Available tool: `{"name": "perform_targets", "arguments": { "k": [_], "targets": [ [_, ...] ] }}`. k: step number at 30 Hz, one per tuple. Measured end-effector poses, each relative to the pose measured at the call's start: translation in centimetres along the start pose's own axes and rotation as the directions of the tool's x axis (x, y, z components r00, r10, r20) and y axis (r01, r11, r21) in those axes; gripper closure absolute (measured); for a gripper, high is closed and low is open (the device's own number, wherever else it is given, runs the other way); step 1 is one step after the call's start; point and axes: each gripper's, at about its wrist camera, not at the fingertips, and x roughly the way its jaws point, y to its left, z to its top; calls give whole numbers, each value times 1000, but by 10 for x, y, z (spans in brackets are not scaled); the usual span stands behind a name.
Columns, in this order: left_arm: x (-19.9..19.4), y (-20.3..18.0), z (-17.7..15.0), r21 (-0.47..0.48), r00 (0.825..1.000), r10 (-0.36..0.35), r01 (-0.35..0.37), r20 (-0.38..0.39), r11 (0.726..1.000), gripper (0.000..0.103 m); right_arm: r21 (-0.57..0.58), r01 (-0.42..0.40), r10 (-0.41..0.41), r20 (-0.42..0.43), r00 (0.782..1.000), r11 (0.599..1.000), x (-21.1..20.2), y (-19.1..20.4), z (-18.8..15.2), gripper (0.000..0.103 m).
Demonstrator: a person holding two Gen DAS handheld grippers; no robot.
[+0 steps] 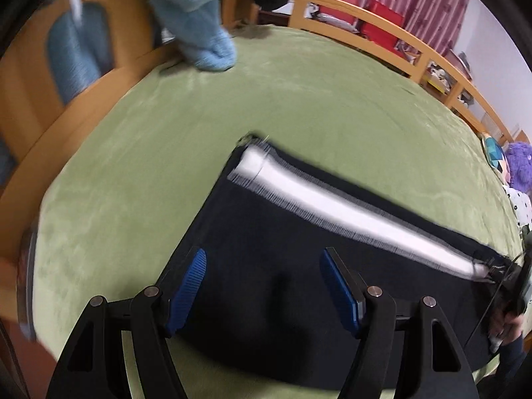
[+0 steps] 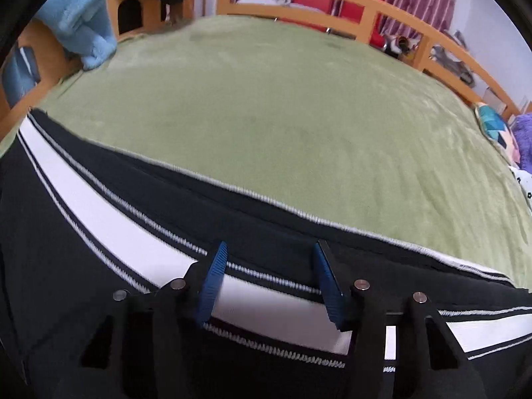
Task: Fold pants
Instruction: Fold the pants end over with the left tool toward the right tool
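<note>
Our left gripper [image 1: 262, 286] hangs with its blue ribbed pads well apart over the black cloth, nothing between them; our right gripper [image 2: 271, 279], in the right wrist view, stands partly open above the white band, and we see no cloth pinched there, though the pads sit close to the fabric.

The largest thing before us is the green plush bed cover [image 1: 299, 99], which fills the middle of both views; on it, in the lower centre of the left view, lie the black pants with a broad white side stripe [image 1: 266, 232], flat and already doubled over, with the stripe running from centre to lower right; in the right view the same pants cross the lower half, their edge trimmed in white stitching. Behind runs the curved orange wooden bed rail [image 1: 382, 33]; a pale blue fleece garment [image 1: 199, 26] hangs at the upper left, touching the cover.

What could go amiss, we judge: with both grippers free of the cloth, the folded layers may slide apart on the plush if a pad drags across them; a grip taking only the top layer would skew the next fold; the view is blurred, so edges may be misjudged.

We see no containers here.
</note>
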Motion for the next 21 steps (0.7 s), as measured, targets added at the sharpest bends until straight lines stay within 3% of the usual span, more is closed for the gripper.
{"name": "perform_targets", "arguments": {
  "k": [4, 8, 10, 12, 14, 15, 17, 21],
  "targets": [
    [-4, 13, -37, -19, 999, 3, -4, -34, 1000, 34, 46, -33, 26, 147, 989, 998, -38, -10, 4, 50],
    [-9, 14, -56, -60, 996, -83, 81, -32, 995, 34, 46, -30, 23, 139, 990, 999, -45, -11, 3, 50],
    [0, 20, -57, -104, 998, -66, 63, -22, 993, 34, 61, -26, 18, 124, 992, 998, -47, -12, 1, 50],
    [13, 33, -52, -212, 998, -50, 41, -34, 976, 36, 85, -33, 25, 103, 994, 996, -52, -10, 0, 50],
    [25, 51, -47, -325, 996, -86, 76, -18, 943, 36, 113, -29, 20, 76, 997, 993, -61, -8, -6, 50],
    [35, 62, -44, -378, 997, -65, 48, -32, 925, 40, 118, -24, 16, 71, 997, 993, -65, -7, -7, 50],
    [44, 72, -43, -420, 998, -48, 30, -33, 907, 51, 119, -25, 15, 85, 996, 993, -81, -2, -15, 50],
    [51, 83, -30, -453, 999, -38, 43, 20, 890, 51, 223, -50, 26, 110, 994, 974, -110, -1, -41, 50]
  ]
}}
